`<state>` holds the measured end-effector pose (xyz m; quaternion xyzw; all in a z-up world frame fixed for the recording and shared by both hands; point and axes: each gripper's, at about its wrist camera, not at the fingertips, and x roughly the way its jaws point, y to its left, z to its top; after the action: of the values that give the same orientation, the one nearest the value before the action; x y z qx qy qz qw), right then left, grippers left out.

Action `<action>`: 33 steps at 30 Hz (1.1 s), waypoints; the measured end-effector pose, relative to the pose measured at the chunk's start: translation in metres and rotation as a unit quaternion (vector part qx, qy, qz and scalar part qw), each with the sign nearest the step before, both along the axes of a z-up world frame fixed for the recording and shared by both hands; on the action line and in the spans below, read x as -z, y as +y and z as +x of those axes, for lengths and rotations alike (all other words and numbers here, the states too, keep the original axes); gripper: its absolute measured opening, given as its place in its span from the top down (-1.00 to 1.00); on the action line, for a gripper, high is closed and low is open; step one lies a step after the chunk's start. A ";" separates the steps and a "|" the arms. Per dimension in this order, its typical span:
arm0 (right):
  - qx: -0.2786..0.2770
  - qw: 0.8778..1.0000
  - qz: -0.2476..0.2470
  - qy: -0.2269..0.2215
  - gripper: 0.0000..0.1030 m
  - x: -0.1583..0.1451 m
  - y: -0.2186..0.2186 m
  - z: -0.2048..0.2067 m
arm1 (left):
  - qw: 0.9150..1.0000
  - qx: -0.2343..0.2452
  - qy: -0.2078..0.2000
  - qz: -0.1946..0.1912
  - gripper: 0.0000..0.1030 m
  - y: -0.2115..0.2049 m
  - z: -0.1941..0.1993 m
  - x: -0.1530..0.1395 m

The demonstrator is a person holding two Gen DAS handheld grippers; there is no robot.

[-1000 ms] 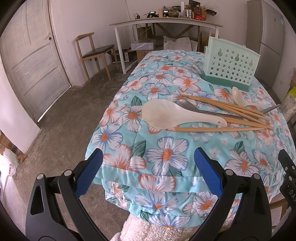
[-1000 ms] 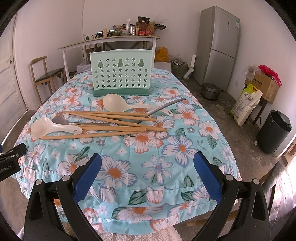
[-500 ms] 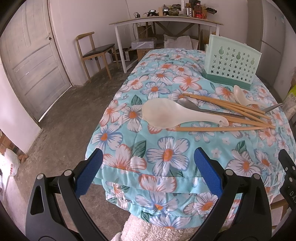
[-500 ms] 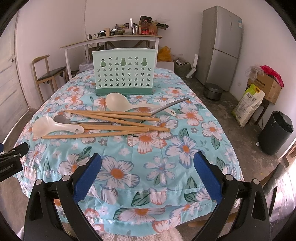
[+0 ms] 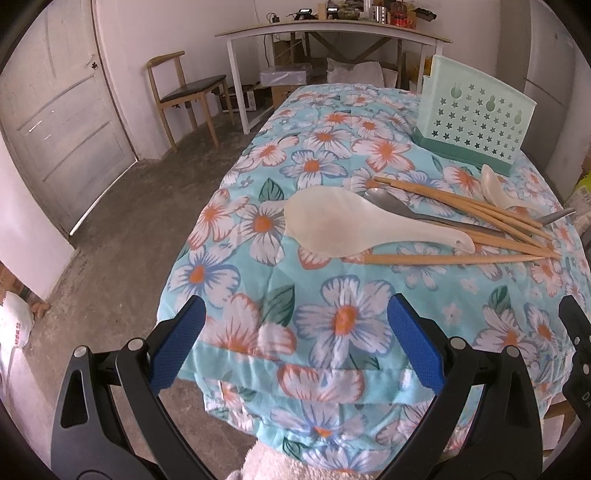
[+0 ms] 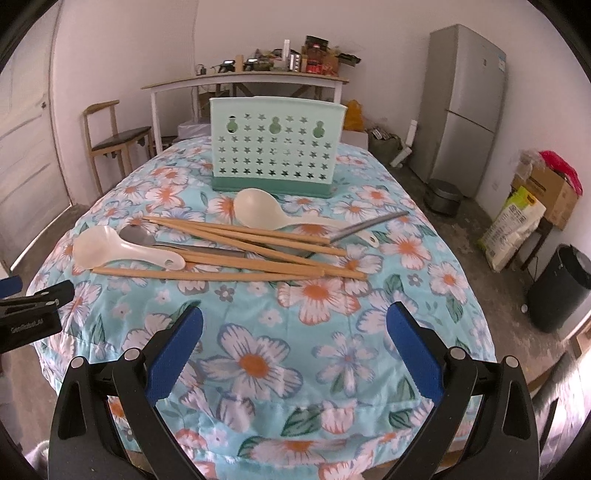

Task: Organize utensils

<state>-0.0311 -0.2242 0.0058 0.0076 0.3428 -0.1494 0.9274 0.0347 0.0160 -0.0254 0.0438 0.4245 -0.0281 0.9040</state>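
A heap of utensils lies on the floral tablecloth point(image 6: 317, 295): a white rice paddle point(image 6: 110, 247) point(image 5: 343, 225) at the left, several wooden chopsticks point(image 6: 255, 258) point(image 5: 465, 210), a metal spoon point(image 6: 136, 234) point(image 5: 384, 199) under them, and a white ladle point(image 6: 258, 212) point(image 5: 493, 188) at the back. Behind them stands an empty mint-green utensil holder point(image 6: 275, 146) point(image 5: 472, 114) with star holes. My right gripper point(image 6: 293, 345) hangs open over the table's near edge. My left gripper point(image 5: 295, 341) is open at the table's left corner, short of the paddle.
A wooden chair point(image 5: 184, 92) and a white desk point(image 5: 332, 35) with clutter stand beyond the table. A door point(image 5: 55, 110) is at the left. At the right are a fridge point(image 6: 465, 107), a black bin point(image 6: 561, 288), a sack and cardboard boxes.
Both grippers have moved a little forward toward the table, so the utensils and holder look slightly closer. Nothing on the table has moved; both grippers stay open.
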 end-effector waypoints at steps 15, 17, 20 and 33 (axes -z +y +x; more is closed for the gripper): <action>-0.036 0.998 0.029 0.045 -0.88 0.035 -0.001 0.037 | 0.996 0.046 -0.036 -0.074 -0.79 0.017 0.047 0.010; -0.040 0.997 0.036 0.053 -0.88 0.039 -0.001 0.040 | 0.994 0.052 -0.034 -0.088 -0.50 0.019 0.054 0.012; -0.046 0.996 0.053 0.062 -0.88 0.045 -0.003 0.044 | 0.992 0.052 -0.012 -0.115 -0.23 0.025 0.067 0.019; -0.054 0.991 0.110 0.050 -0.88 0.051 -0.017 0.046 | 0.964 0.068 0.030 -0.254 0.34 0.047 0.093 0.035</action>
<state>0.0150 -0.2410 -0.0451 0.0833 0.4026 -0.0605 0.9096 0.1274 0.0629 -0.0600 -0.1594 0.4264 -0.1976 0.8682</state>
